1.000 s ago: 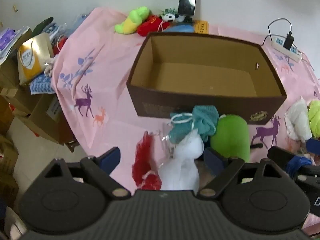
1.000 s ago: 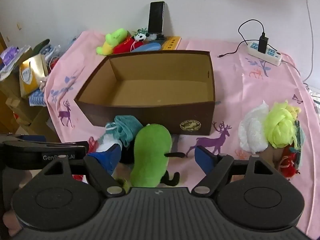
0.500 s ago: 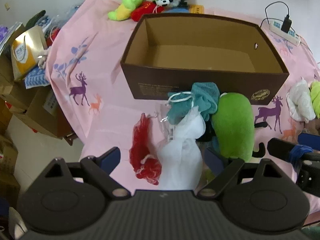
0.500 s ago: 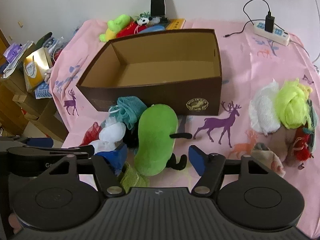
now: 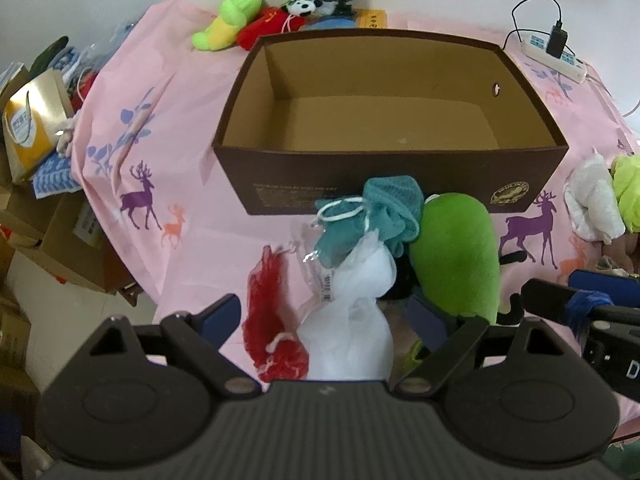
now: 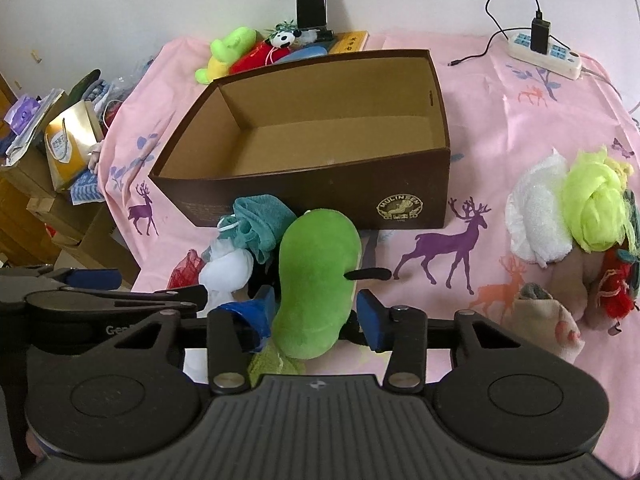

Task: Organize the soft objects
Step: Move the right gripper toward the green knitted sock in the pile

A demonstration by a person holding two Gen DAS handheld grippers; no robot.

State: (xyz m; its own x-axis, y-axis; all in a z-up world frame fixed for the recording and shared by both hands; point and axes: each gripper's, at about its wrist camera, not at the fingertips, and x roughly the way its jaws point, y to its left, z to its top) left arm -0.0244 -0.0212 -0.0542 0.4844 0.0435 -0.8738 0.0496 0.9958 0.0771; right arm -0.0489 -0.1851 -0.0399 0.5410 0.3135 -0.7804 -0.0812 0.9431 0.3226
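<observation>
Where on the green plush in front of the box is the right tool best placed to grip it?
Grip the green plush across its narrower near end, coming from above and the near side. The right tool straddles that end, jaws closing; the far end leans by the brown box.

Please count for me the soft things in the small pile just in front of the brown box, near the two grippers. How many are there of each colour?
Teal mesh puff: 1
White mesh puff: 1
Red mesh puff: 1
Green plush toy: 1
Yellow-green mesh piece, mostly hidden under the plush: 1
Total: 5
</observation>
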